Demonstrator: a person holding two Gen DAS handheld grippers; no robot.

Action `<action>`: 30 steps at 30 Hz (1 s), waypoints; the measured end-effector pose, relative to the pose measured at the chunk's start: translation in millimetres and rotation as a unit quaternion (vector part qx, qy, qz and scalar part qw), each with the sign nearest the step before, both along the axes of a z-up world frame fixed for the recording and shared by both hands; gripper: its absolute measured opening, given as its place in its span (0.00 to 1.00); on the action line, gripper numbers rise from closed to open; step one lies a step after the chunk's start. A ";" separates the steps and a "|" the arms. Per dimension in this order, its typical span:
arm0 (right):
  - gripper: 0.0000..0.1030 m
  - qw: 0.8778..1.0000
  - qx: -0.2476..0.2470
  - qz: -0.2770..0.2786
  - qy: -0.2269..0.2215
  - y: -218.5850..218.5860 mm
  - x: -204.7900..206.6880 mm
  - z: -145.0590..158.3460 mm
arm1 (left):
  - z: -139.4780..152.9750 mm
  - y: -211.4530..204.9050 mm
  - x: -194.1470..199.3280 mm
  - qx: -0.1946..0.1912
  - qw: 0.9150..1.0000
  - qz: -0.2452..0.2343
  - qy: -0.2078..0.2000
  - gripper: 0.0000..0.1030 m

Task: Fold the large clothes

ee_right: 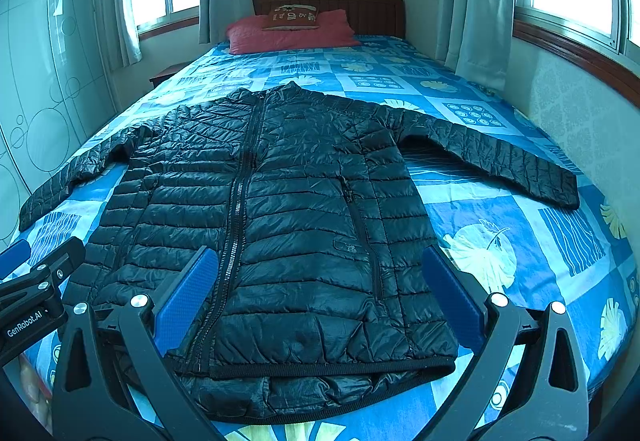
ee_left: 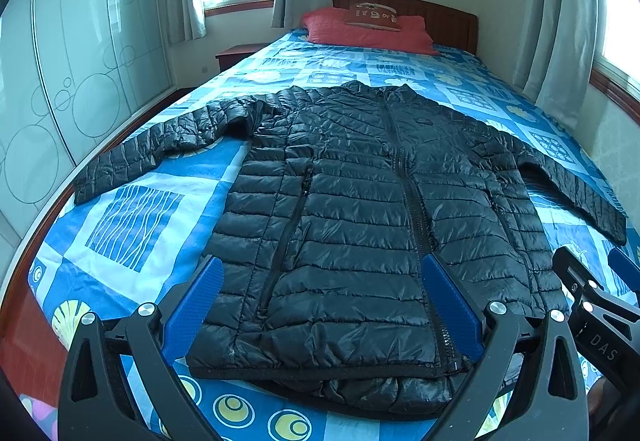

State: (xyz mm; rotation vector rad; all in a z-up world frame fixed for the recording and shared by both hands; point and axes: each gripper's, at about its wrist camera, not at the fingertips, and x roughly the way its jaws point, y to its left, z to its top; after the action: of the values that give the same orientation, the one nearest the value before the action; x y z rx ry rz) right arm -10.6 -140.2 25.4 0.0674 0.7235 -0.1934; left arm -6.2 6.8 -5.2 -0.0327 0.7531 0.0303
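Jacket (ee_left: 360,217), black, quilted, zipped, lies flat on the patterned bedsheet (ee_left: 132,225), sleeves spread, hem between the released jaws of the left gripper (ee_left: 324,305); beyond the jaws, a red pillow (ee_left: 360,31); right of them, another gripper marked "DAS". Right wrist view: right gripper (ee_right: 320,301) jaws released, straddling the hem; left of them, a gripper labelled "GenRobot.AI".

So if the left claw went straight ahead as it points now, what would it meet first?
Probably the black quilted puffer jacket, spread on the blue patterned bedspread; the open left claw frames its hem, though depth is unclear.
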 end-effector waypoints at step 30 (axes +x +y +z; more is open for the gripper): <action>0.98 1.000 0.000 0.001 0.002 2.7 0.6 -1.4 | -1.8 3.5 0.2 -0.001 1.000 0.000 0.003 0.95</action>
State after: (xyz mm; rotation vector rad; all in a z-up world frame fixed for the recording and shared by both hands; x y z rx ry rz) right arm -10.0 -137.6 24.0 0.0662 0.7278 -0.1915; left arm -6.0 10.3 -7.0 -0.0349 0.7593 0.0300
